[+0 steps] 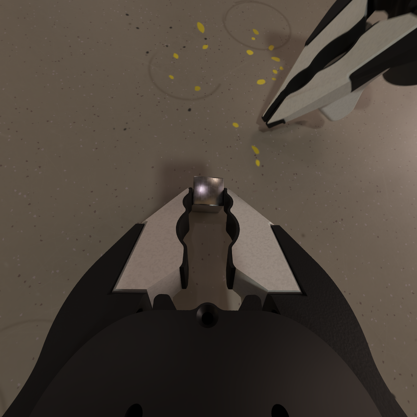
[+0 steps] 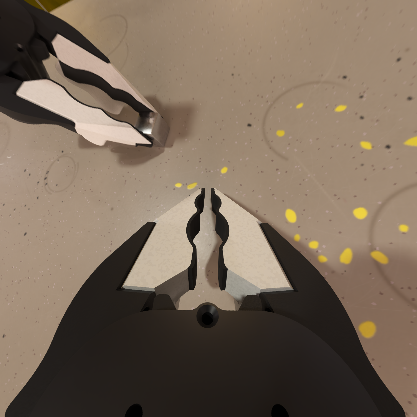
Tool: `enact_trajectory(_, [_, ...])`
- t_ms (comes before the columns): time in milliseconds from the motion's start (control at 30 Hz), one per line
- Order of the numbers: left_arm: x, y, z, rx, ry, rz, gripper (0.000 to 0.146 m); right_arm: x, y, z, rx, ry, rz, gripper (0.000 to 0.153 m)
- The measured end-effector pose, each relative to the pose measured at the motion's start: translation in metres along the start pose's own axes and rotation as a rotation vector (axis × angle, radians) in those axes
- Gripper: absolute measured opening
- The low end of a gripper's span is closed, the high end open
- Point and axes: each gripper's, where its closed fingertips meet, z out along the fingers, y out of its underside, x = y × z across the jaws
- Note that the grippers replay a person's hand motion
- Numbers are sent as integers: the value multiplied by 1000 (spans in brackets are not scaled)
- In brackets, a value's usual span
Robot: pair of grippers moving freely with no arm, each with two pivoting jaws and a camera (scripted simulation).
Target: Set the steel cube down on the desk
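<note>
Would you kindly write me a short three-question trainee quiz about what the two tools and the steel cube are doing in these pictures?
1. True or false: the left tool grips the steel cube.
2. The right tool is: A) wide open, B) nearly shut with nothing between its fingers, C) holding a second cube.
3. Fill in: the spots scattered on the desk are coloured ____.

Key: 1 true; 2 B; 3 yellow.
</note>
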Motion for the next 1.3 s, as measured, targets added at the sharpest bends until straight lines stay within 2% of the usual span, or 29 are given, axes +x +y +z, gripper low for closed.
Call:
enact_trajectory(167, [4,-1,2,5,8,6,27,-5,-23,-13,107,-42,-27,4])
enact_trajectory(267, [5,-2,3,7,19,-8,27,-5,-32,-16,128,-85,24,7])
enact_trajectory(333, [5,-2,3,4,22,-11,27,-1,-35,-14,122,-105,95,17])
enact_trajectory(400, [5,-2,3,0,23,-6,27,4,-35,-10,98,-127,165,34])
enact_trajectory(500, [5,-2,3,-2,20,0,27,9,-35,-4,78,-142,225,43])
enact_trajectory(567, [5,-2,3,3,19,-2,27,16,-34,1,44,-107,227,42])
enact_trajectory(600, [5,-2,3,7,17,-5,27,18,-35,2,39,-96,215,37])
enact_trajectory(633, [4,-3,3,13,13,-9,27,18,-38,1,43,-95,193,23])
enact_trajectory(667, [3,-4,3,19,8,-12,27,18,-43,0,56,-94,163,7])
enact_trajectory(733, [-1,-7,1,40,-12,-19,27,9,-57,-6,83,-100,50,0])
enact_trajectory(867, [-11,-19,-10,119,-56,-29,35,-11,-76,-21,43,-40,-309,0])
enact_trajectory(1033, [-3,-40,-25,253,-6,17,45,-30,-91,-40,-3,87,-775,0])
enact_trajectory(1233, [12,-46,-31,319,148,-20,69,-63,-99,-63,41,56,-1078,0])
enact_trajectory(1300, [11,-48,-34,339,167,-29,69,-72,-100,-71,60,45,-1136,0])
